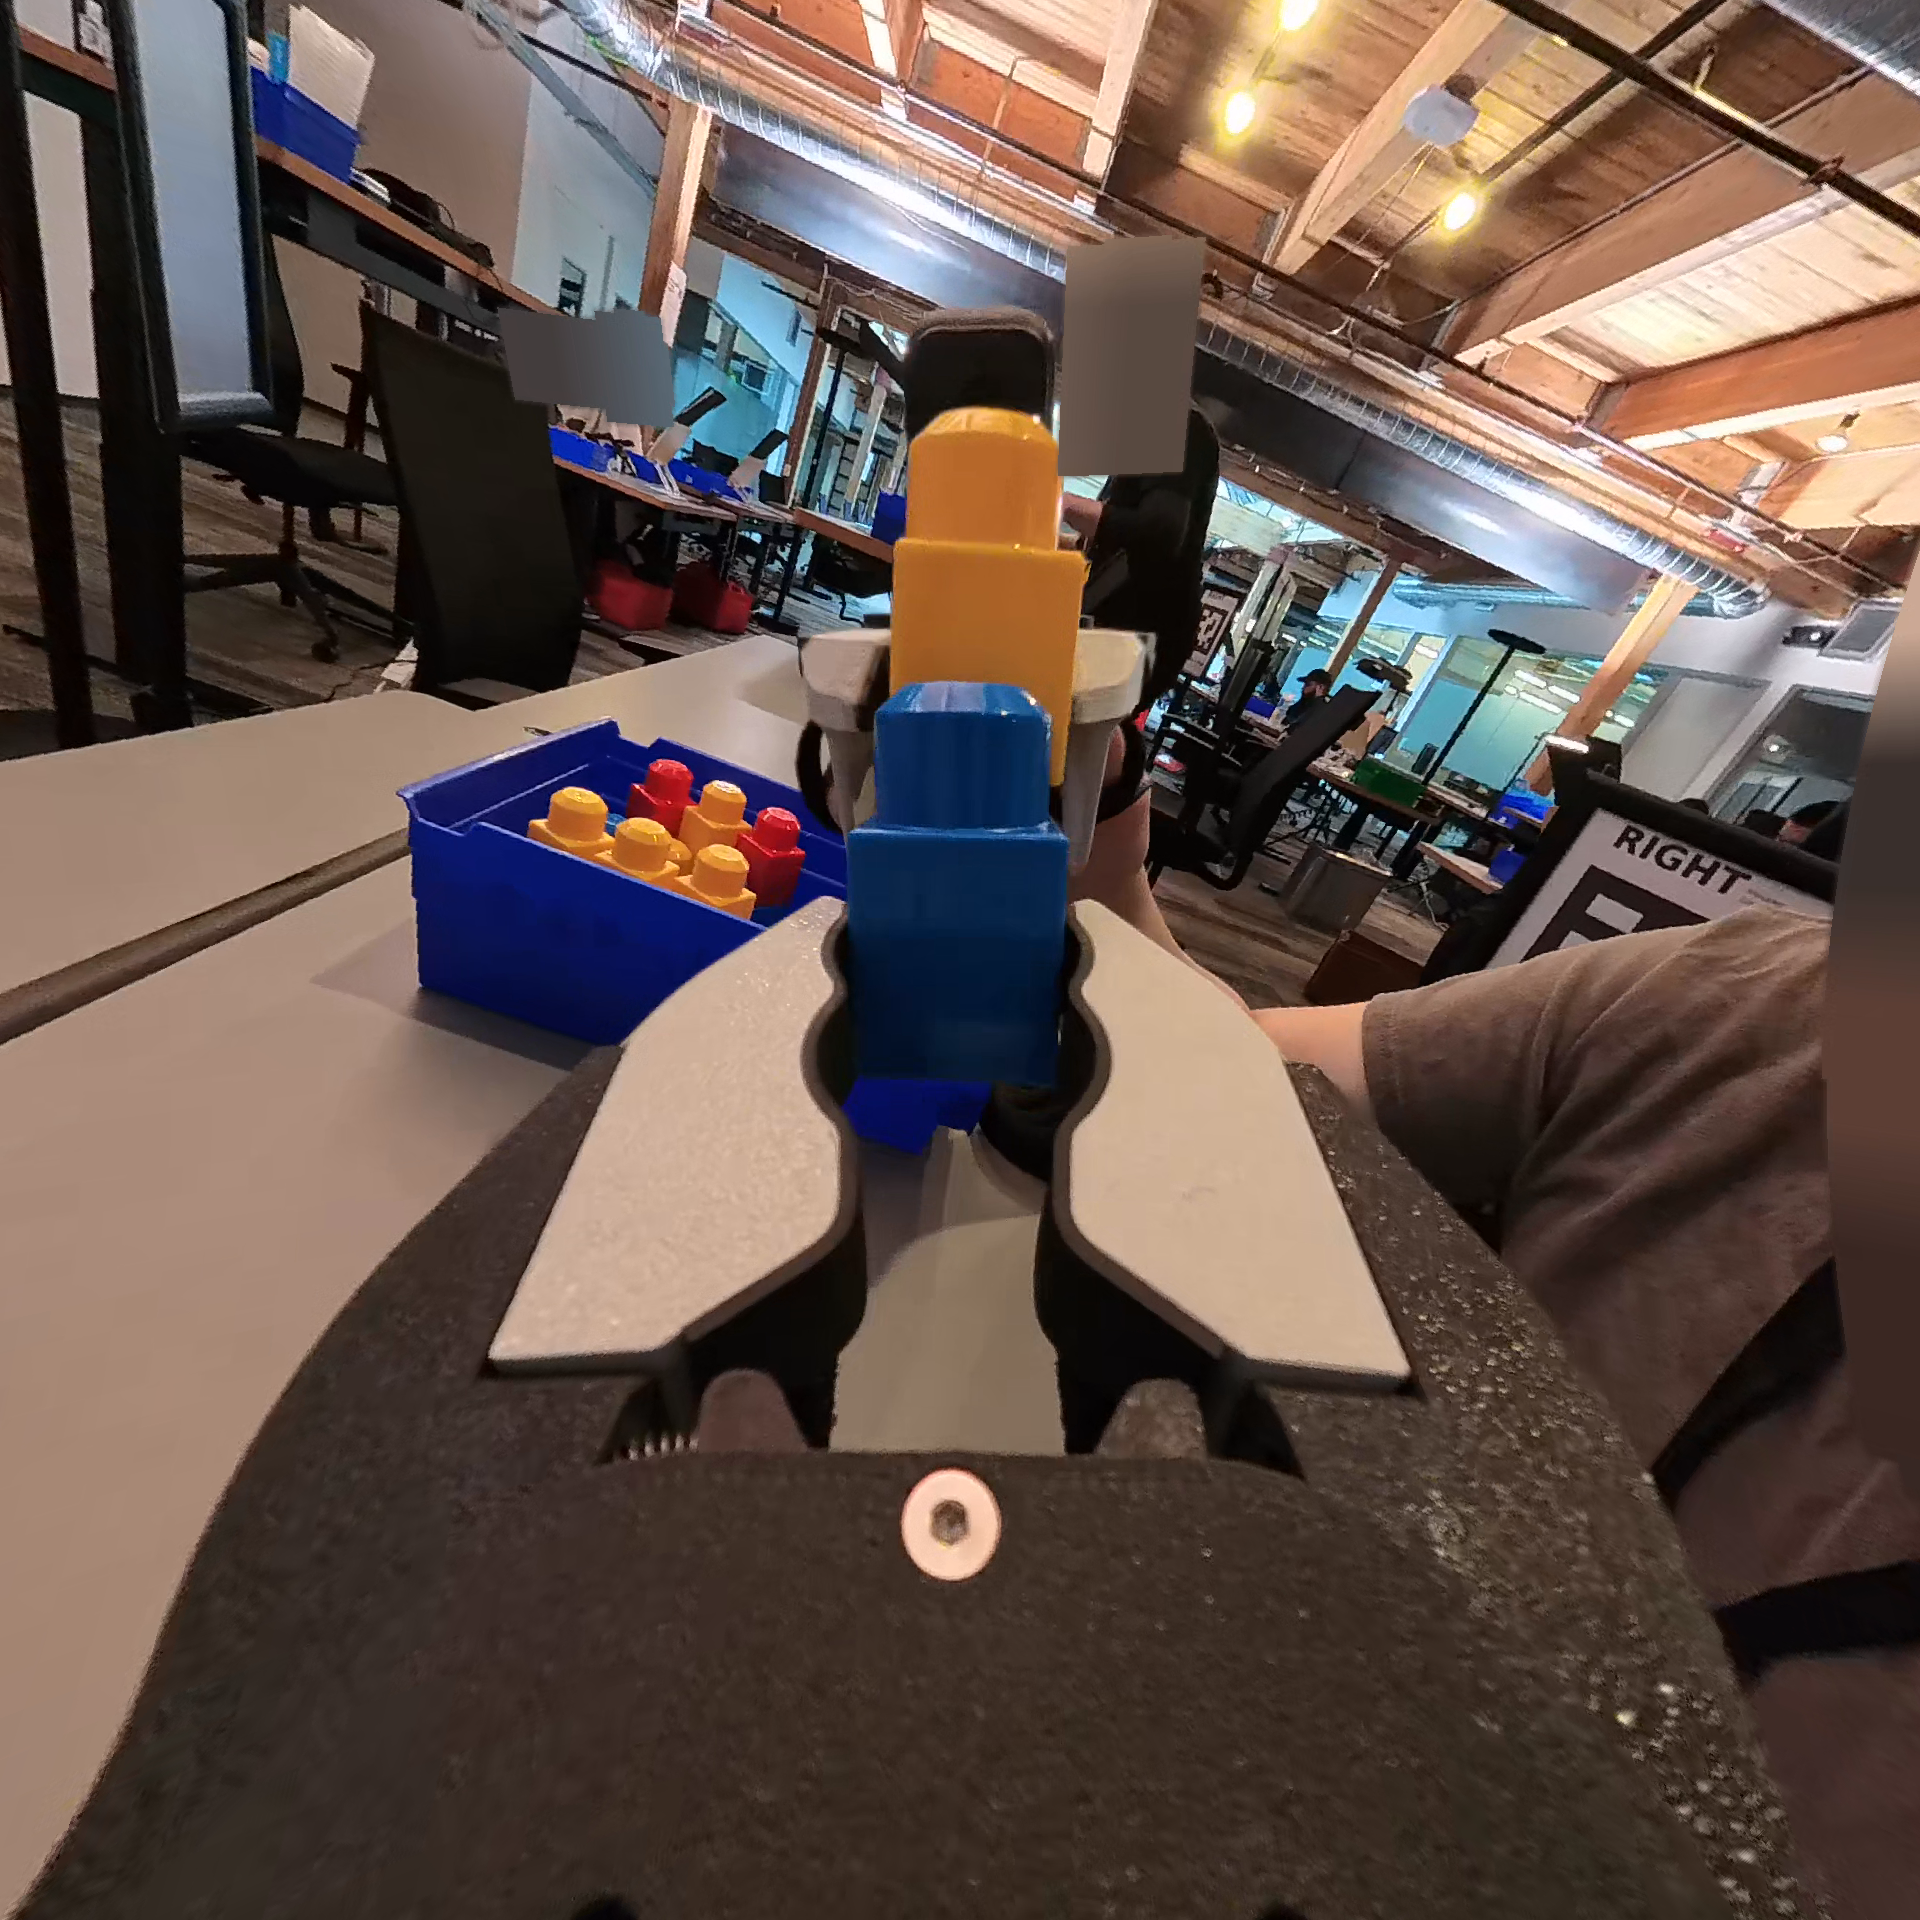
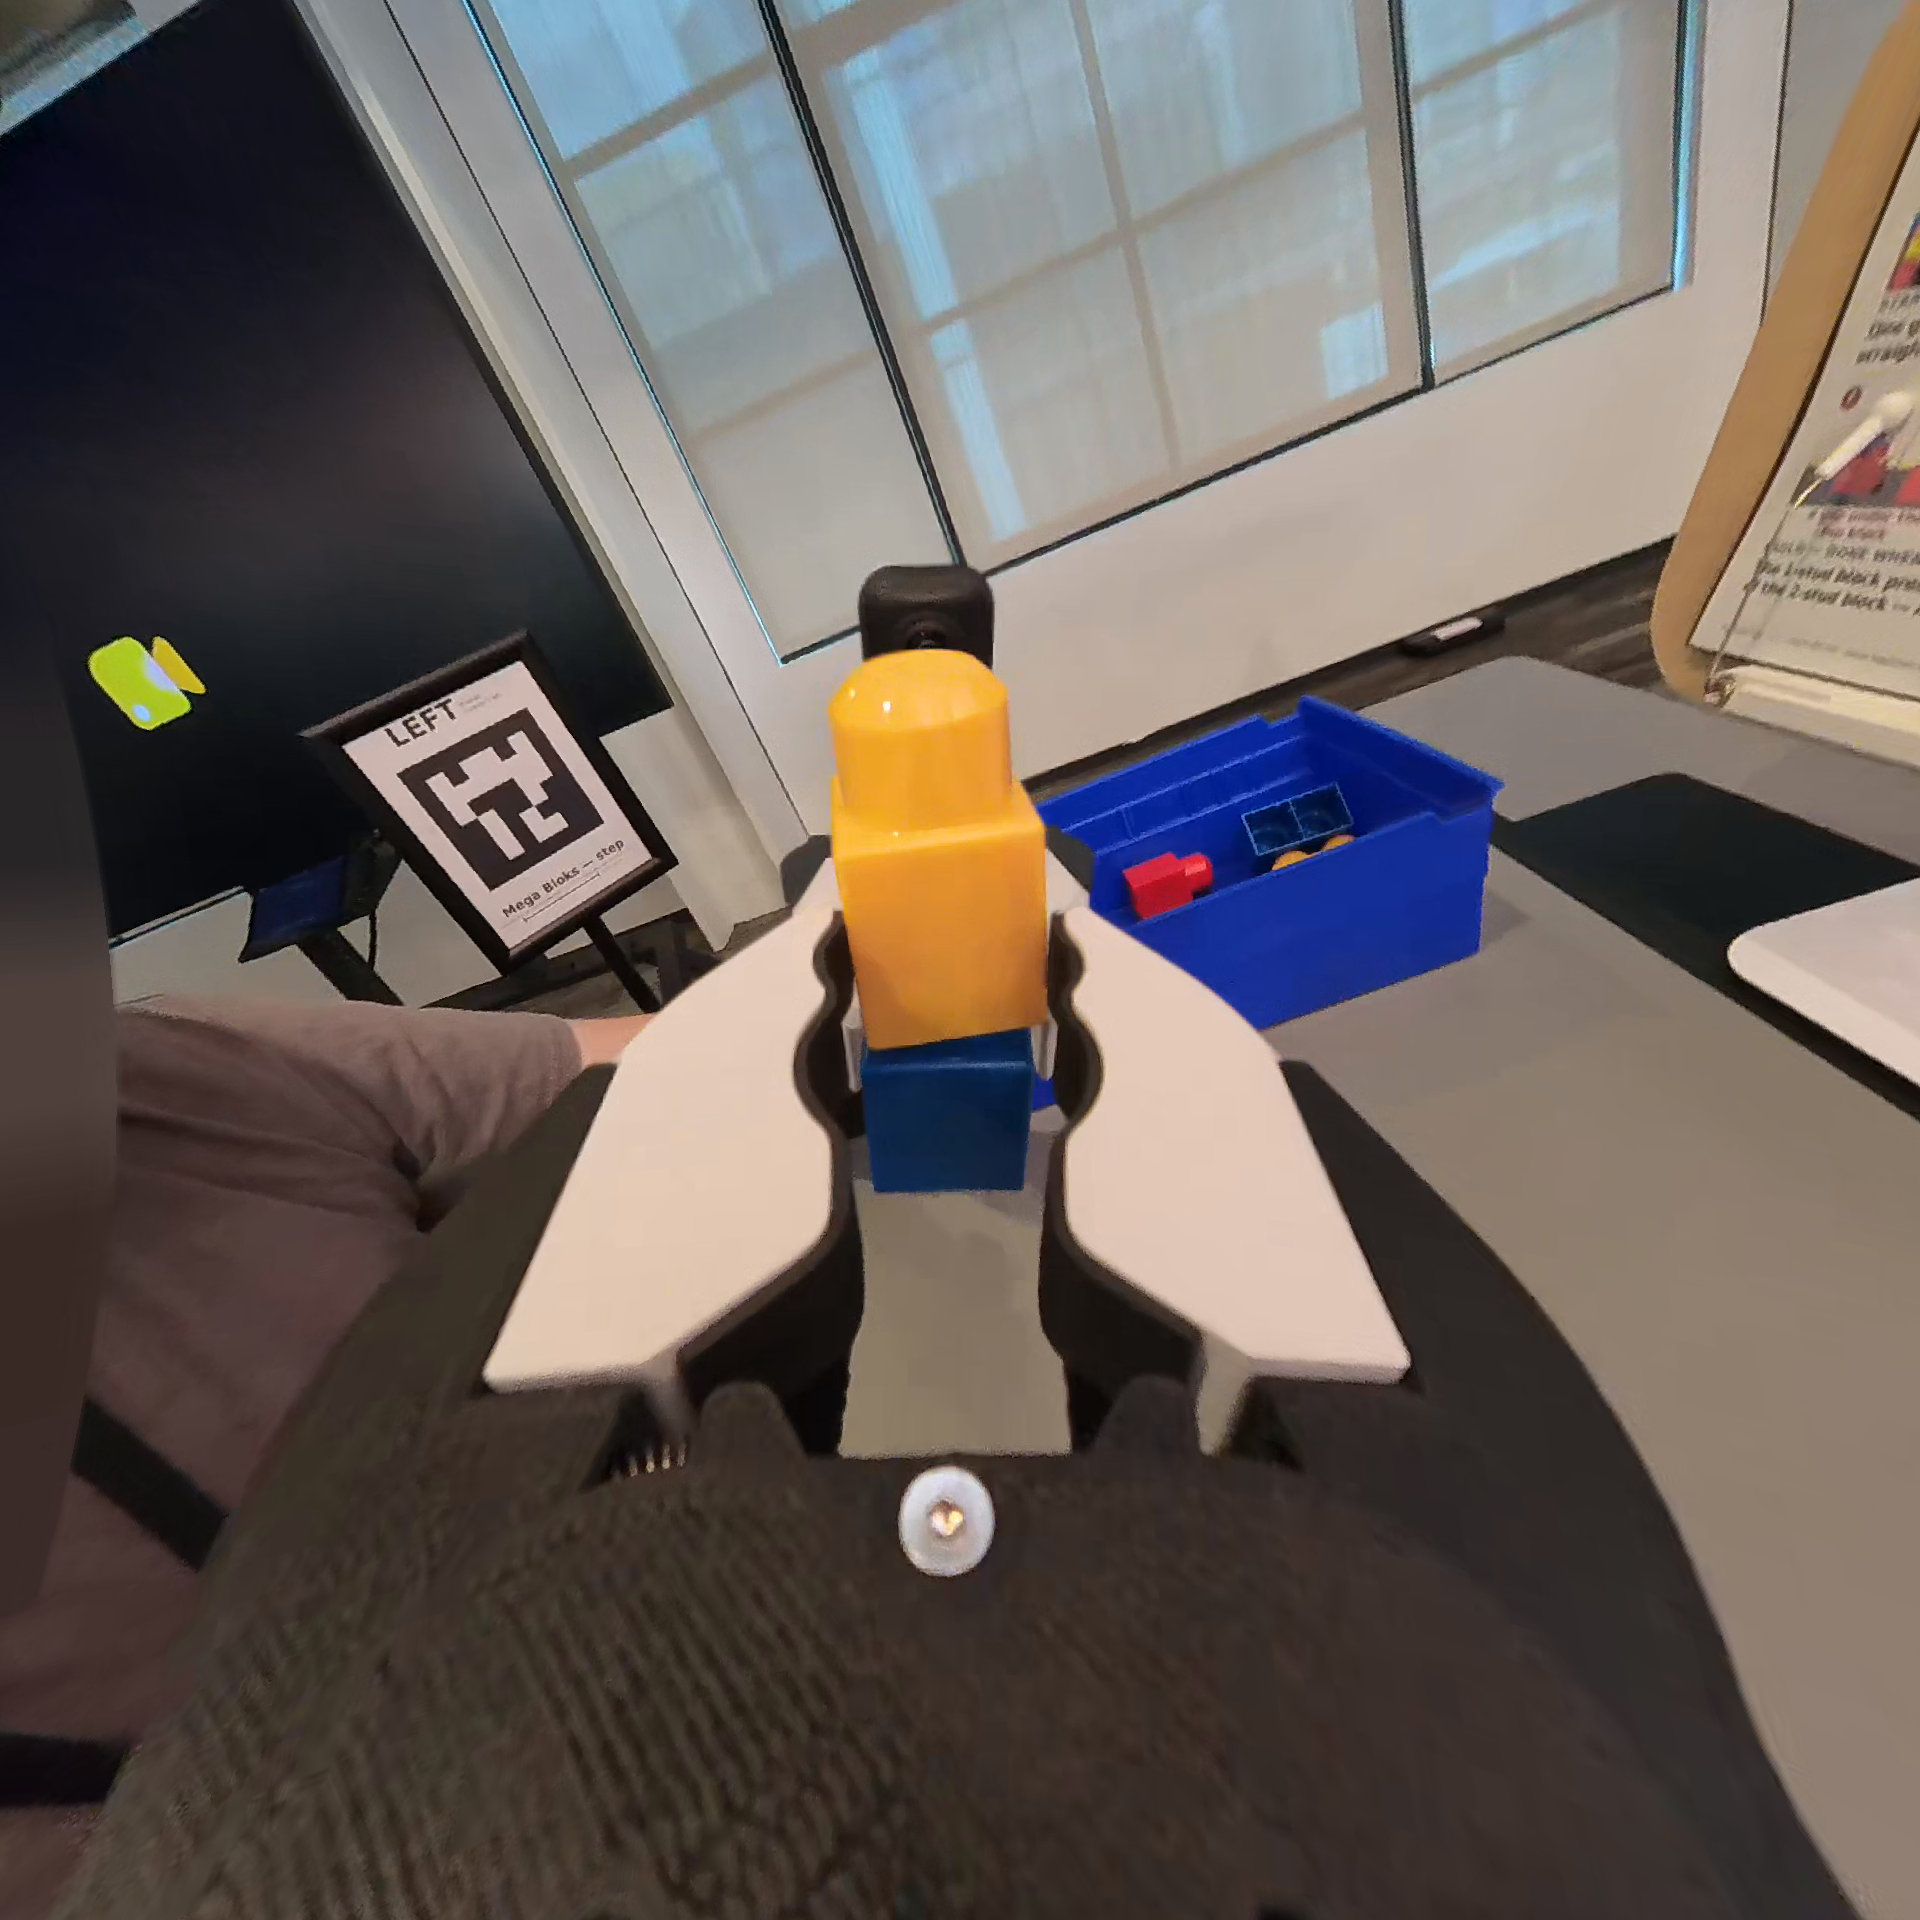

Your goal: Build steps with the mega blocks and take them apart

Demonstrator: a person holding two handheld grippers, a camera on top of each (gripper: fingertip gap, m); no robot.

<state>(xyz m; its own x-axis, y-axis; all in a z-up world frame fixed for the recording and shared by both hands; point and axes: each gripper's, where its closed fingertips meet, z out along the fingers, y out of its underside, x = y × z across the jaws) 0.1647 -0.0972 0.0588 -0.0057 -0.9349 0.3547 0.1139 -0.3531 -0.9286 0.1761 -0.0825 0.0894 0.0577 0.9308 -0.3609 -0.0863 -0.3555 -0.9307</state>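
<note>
Two grippers were clamped on the assembly above the table (image 2: 1455, 1195): the left gripper (image 1: 956, 997) closed on the blue block (image 1: 956, 935), the right gripper (image 2: 945, 997) on the yellow block (image 2: 935, 914) seated upon it. Studs pointed upward; the blue block's long axis ran between the grippers. Judged best practice: hold blue rigid and move yellow squarely along the stud axis, without twisting.

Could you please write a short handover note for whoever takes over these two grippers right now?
Left gripper: shut on the blue block.
Right gripper: shut on the yellow block.
The two blocks are held above the table, yellow seated higher on the blue, like a step.
Spare yellow and red blocks lie in the blue bin on the table.
Whether you are joining or pulling apart cannot be told here.
Left: separate the pair and return the blocks to the bin.
</note>
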